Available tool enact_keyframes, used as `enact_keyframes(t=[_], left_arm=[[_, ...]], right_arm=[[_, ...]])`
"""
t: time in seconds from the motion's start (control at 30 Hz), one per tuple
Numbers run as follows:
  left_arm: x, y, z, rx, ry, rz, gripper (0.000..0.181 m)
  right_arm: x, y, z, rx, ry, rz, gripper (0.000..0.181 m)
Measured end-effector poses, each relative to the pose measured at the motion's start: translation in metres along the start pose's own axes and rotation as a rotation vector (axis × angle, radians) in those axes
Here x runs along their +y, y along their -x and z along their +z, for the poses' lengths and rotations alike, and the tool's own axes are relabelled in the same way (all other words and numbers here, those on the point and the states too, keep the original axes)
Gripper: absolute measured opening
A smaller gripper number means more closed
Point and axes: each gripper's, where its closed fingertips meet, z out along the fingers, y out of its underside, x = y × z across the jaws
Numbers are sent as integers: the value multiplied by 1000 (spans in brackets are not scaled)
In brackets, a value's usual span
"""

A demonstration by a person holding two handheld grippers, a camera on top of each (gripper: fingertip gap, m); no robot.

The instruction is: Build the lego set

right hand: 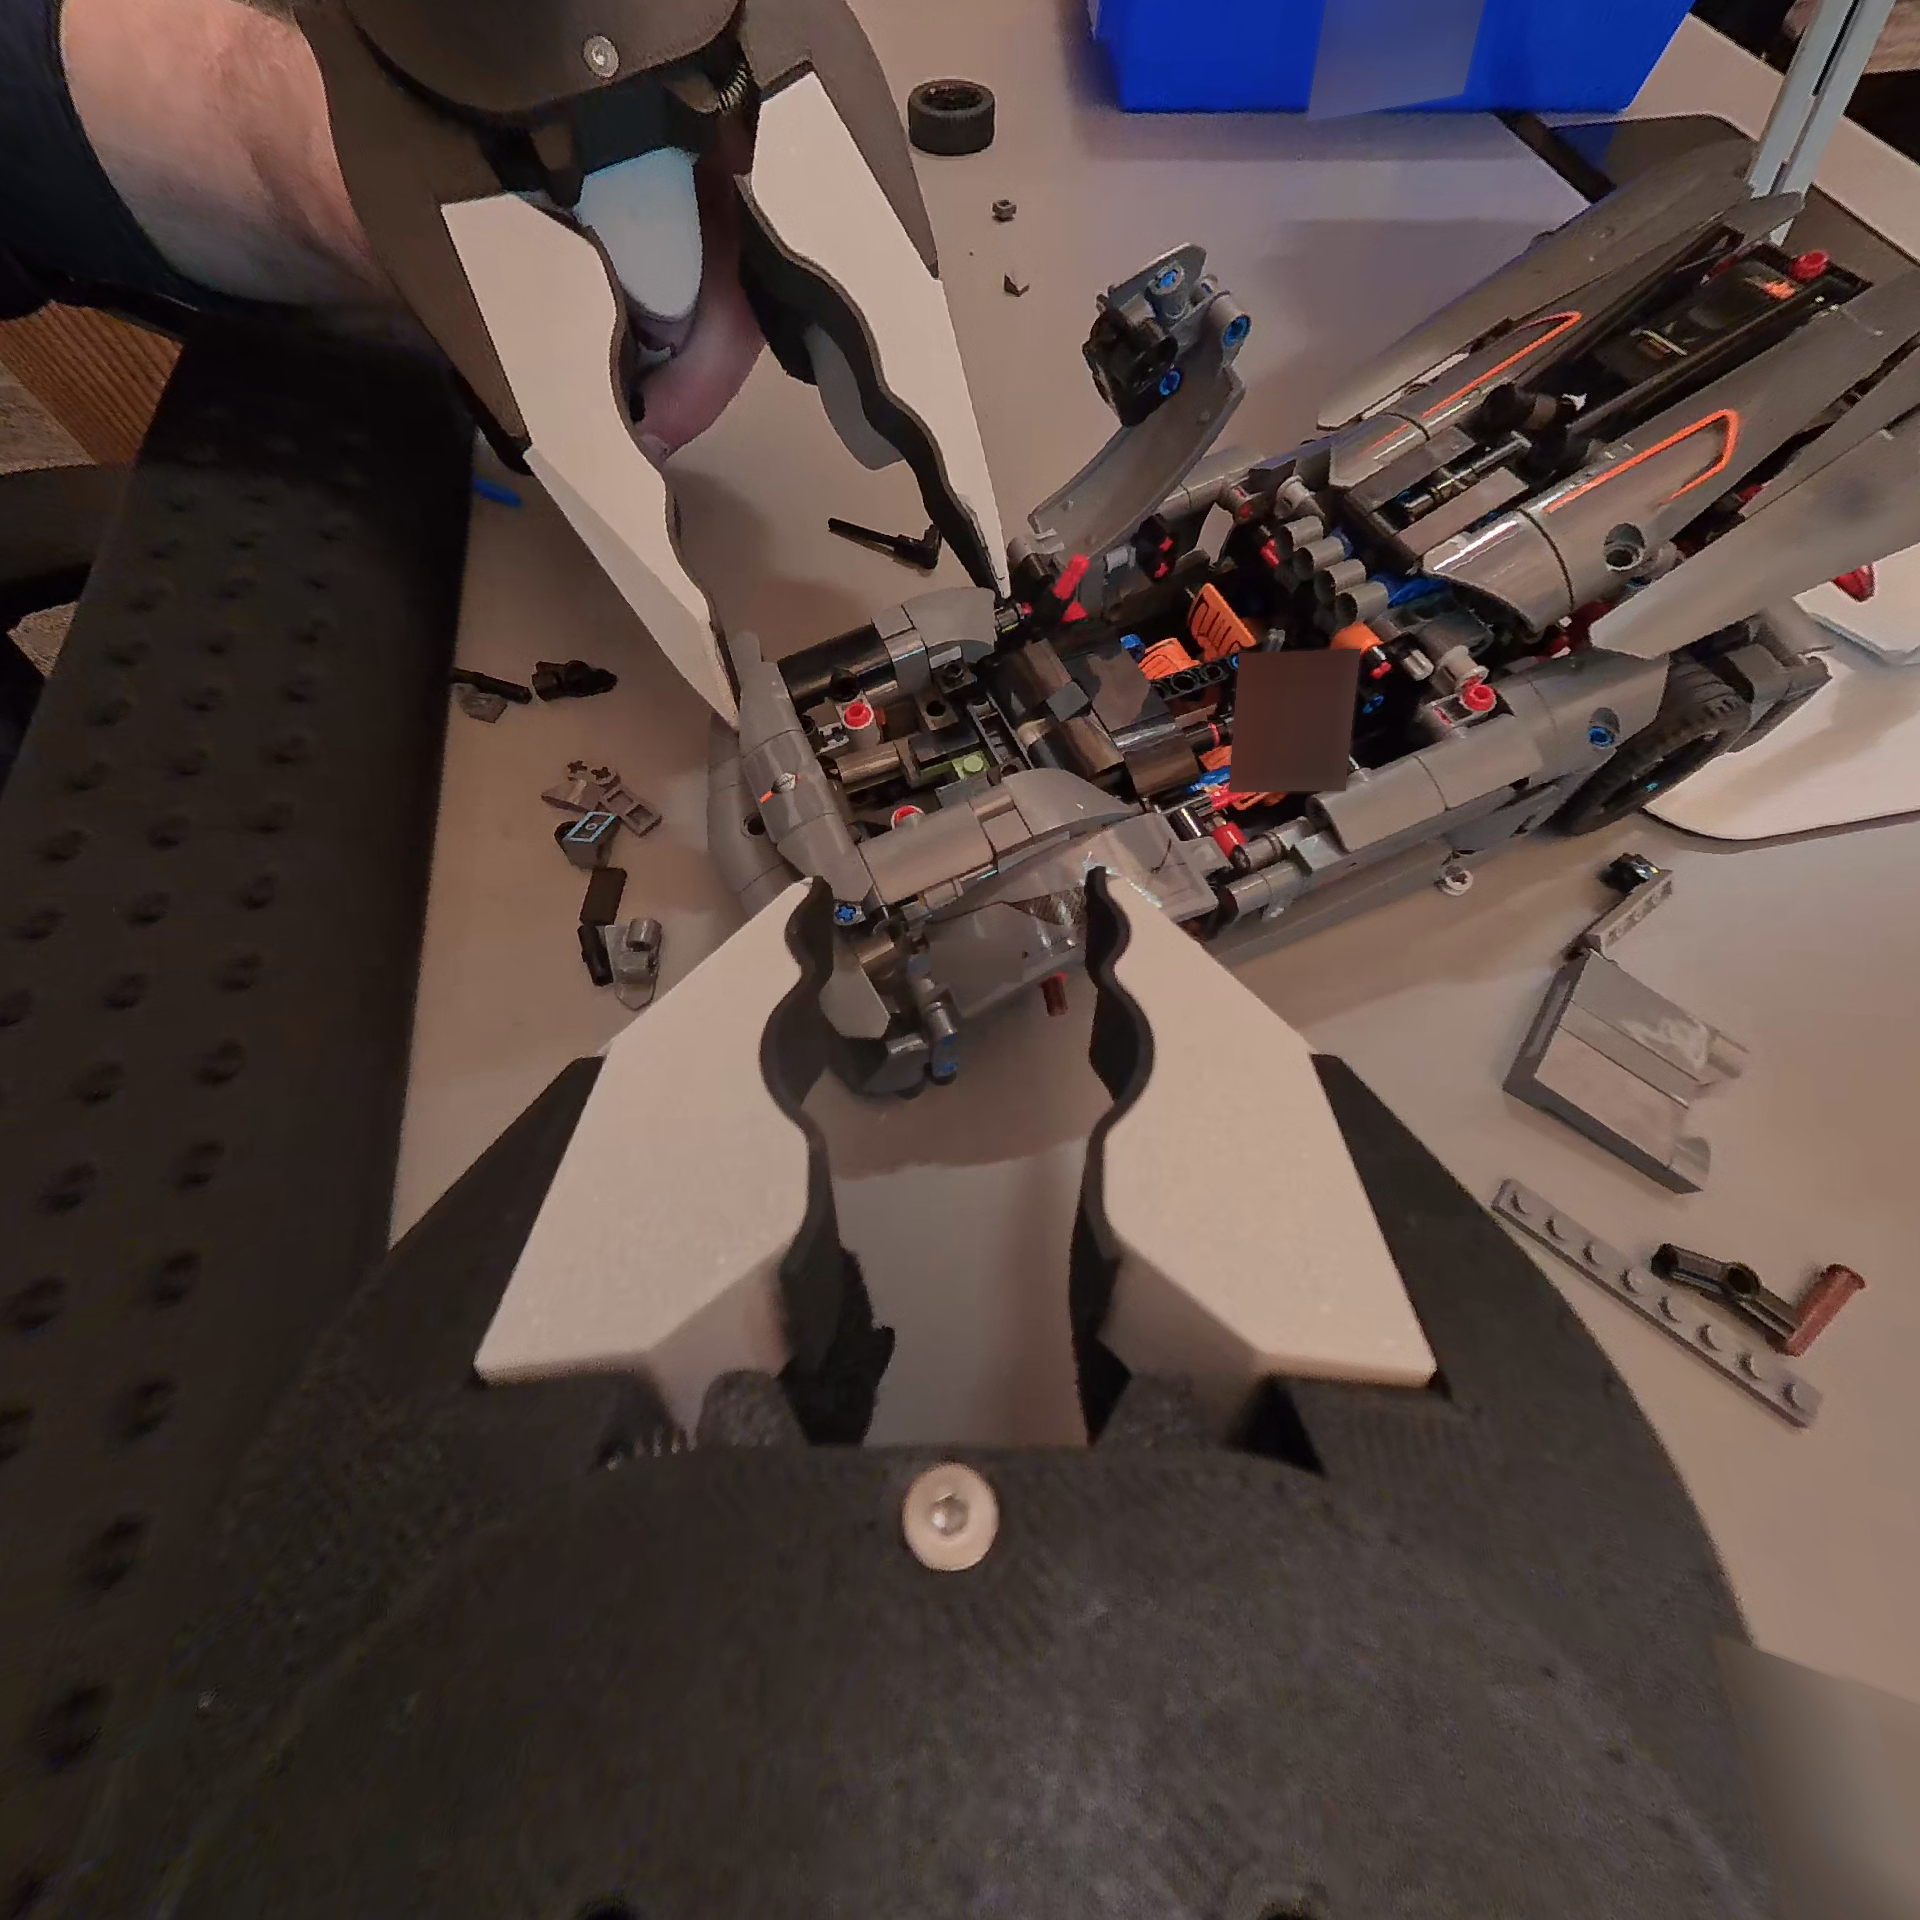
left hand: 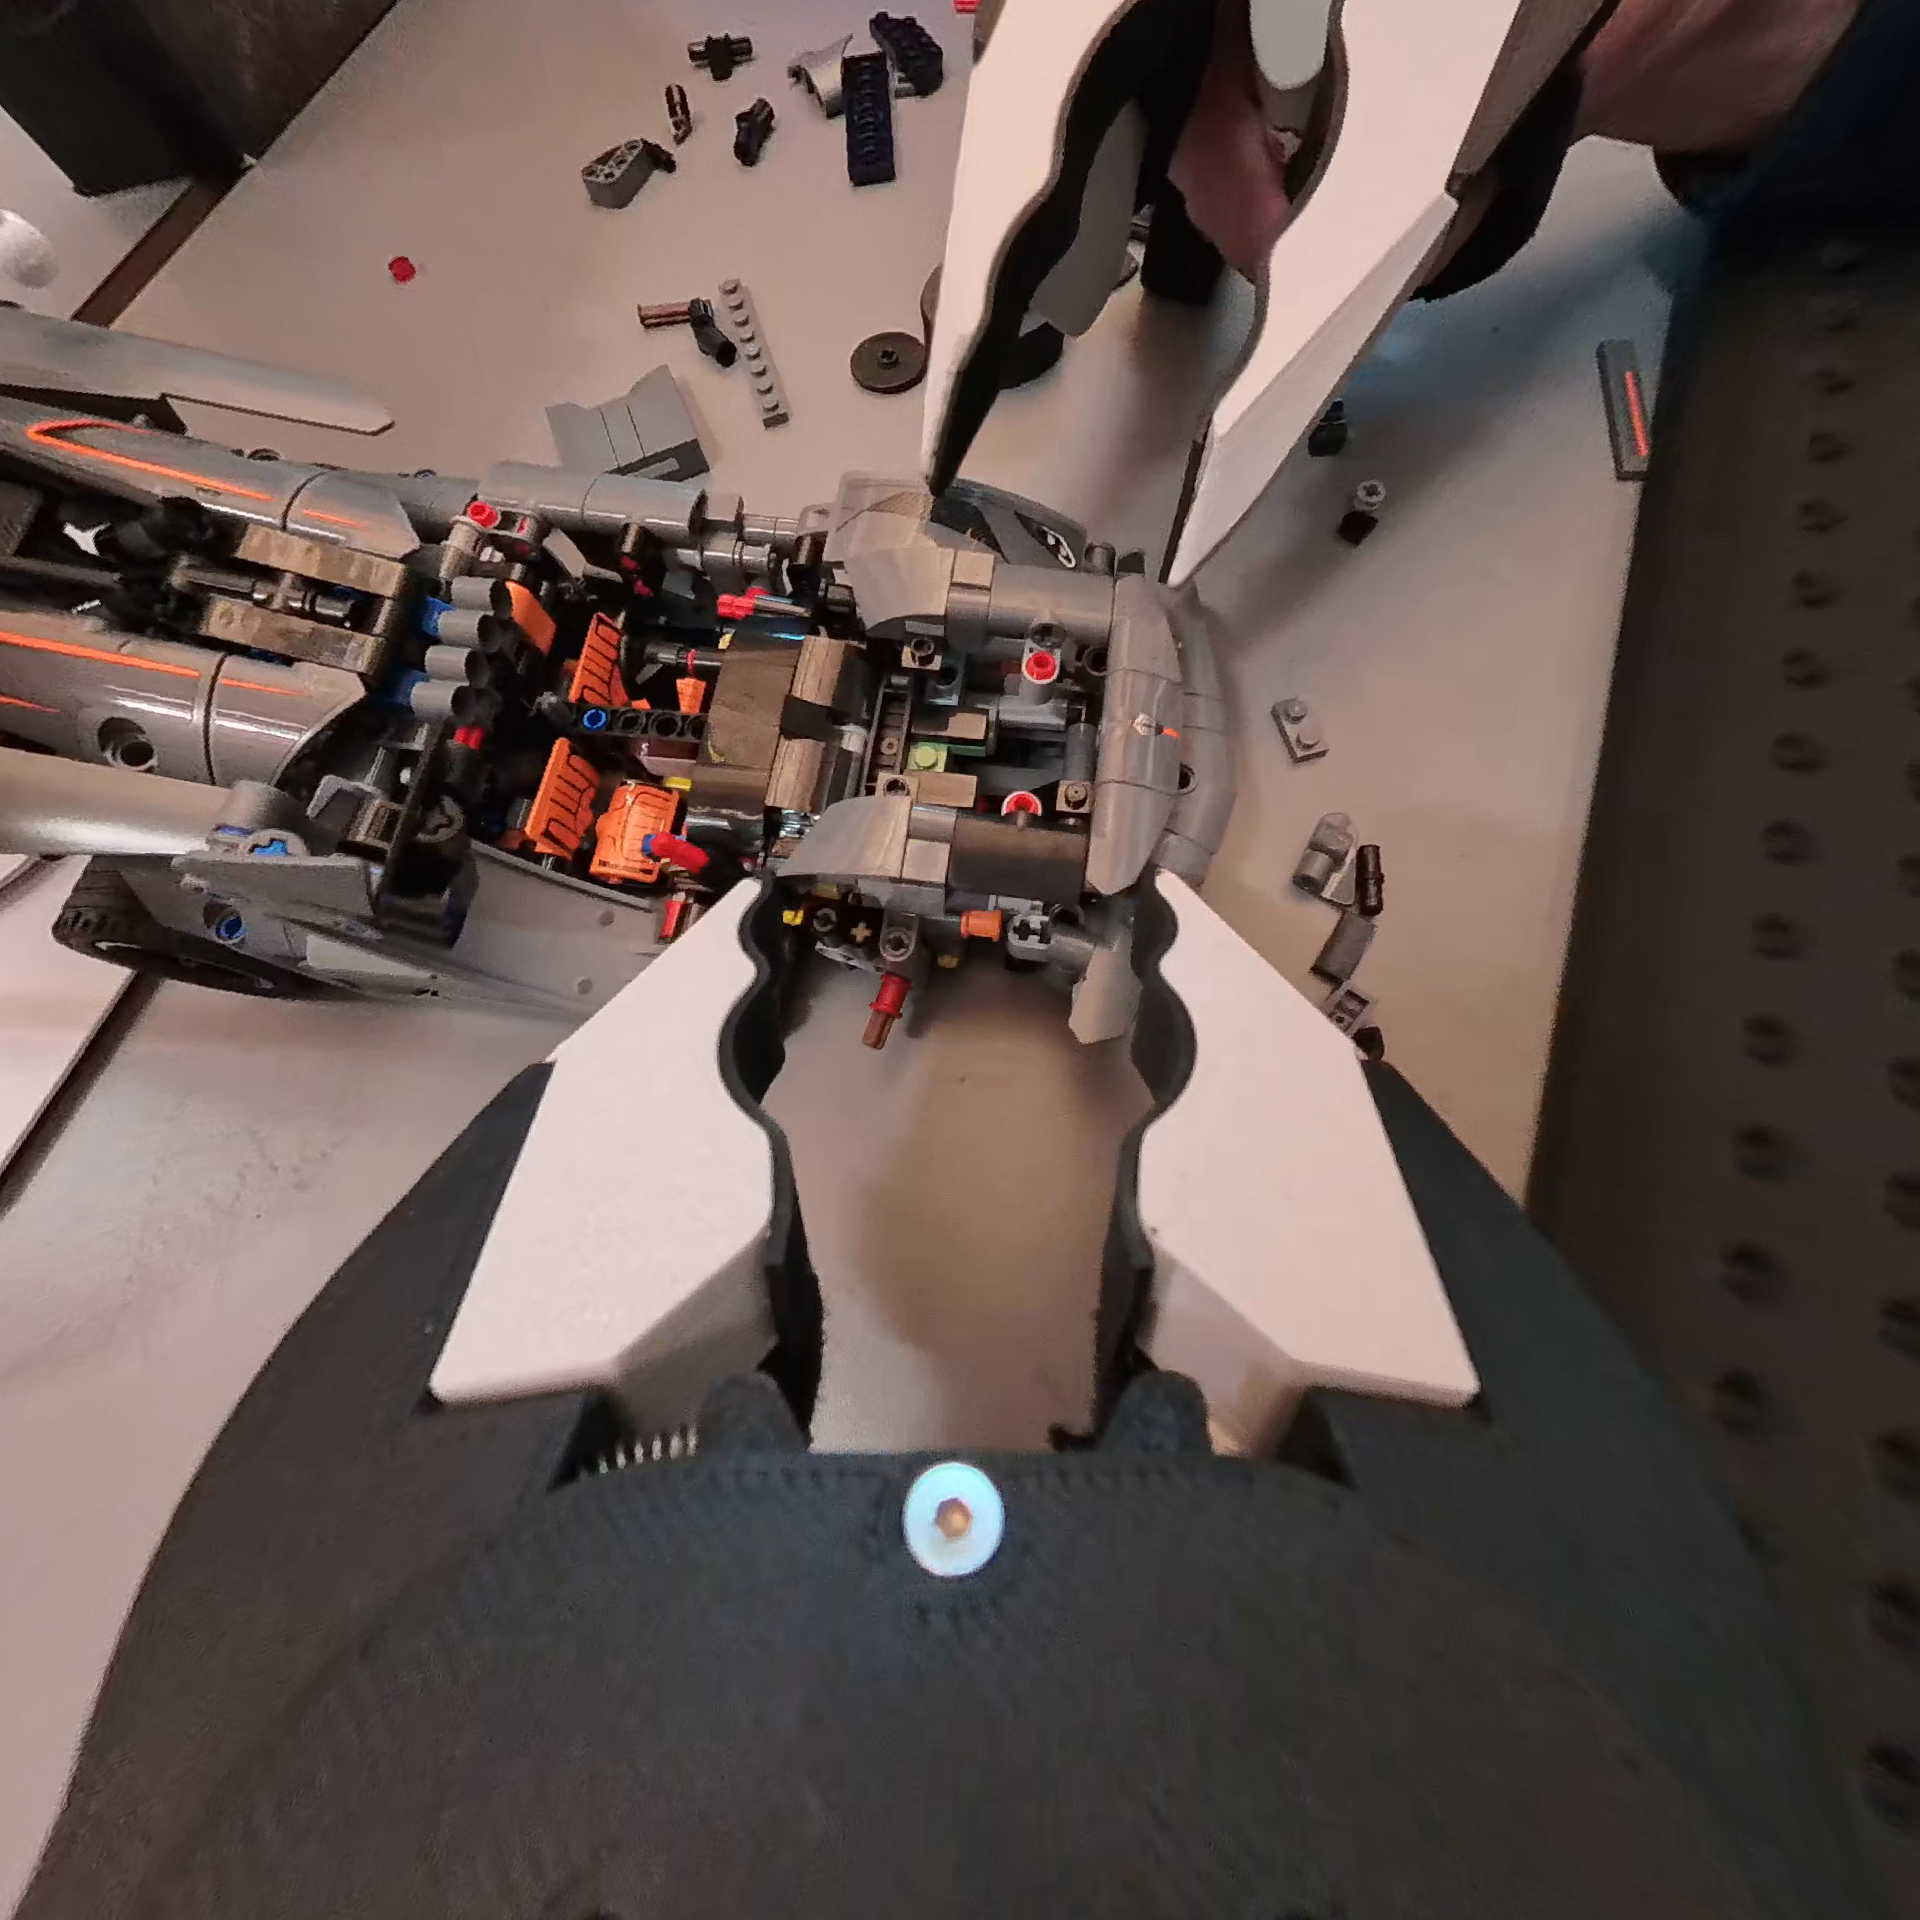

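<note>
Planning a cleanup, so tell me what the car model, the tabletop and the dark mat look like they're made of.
Car model: hard moulded plastic, mostly grey, glossy highlights on curved panels.
Tabletop: smooth pale laminate, probably; faint sheen, no grain.
Dark mat: soft foam or rubber, seemingly; matte with rows of dimples.

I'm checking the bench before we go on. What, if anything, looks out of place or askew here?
Nothing looks damaged. The half-built lego car lies with its insides open, and loose lego pieces lie scattered on the table around it, as expected mid-build.

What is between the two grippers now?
The front end of the lego car lies between the left gripper and the right gripper; both wrist views show it.
</note>
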Motion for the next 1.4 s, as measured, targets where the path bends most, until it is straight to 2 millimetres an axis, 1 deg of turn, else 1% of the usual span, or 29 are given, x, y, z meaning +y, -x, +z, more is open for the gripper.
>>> enact_keyframes(t=[0.3, 0.43, 0.5, 0.57, 0.7, 0.77, 0.87, 0.93, 1.07, 1.4], left_arm=[[-1, 0, 1, 1, -3, 5, 64], [0, 0, 1, 3, -7, 5, 64], [-1, 0, 1, 2, -7, 6, 64], [0, 0, 1, 3, -7, 6, 64], [0, 0, 0, 4, -4, 6, 64], [0, 0, 0, 5, -6, 3, 64], [0, 0, 0, 8, -8, -7, 64], [0, 1, -1, 10, -8, -11, 64], [0, 0, -1, 18, -13, -17, 64], [-1, 0, -1, 31, -16, -34, 63]], right_arm=[[1, 2, 4, -13, 7, -5, 47], [-5, -3, 5, -6, -37, 25, 65], [-6, -2, 5, -22, -43, 20, 66], [-3, -2, 9, -26, -27, 1, 70], [-1, -1, 16, -16, -1, -105, 76], [1, -4, 19, -7, 20, -139, 76], [-1, -4, 23, -35, 27, -139, 77], [-2, -2, 23, -61, 30, -155, 70], [-2, 0, 23, -68, 50, -173, 69], [-3, 0, 23, -91, 39, -130, 69]])
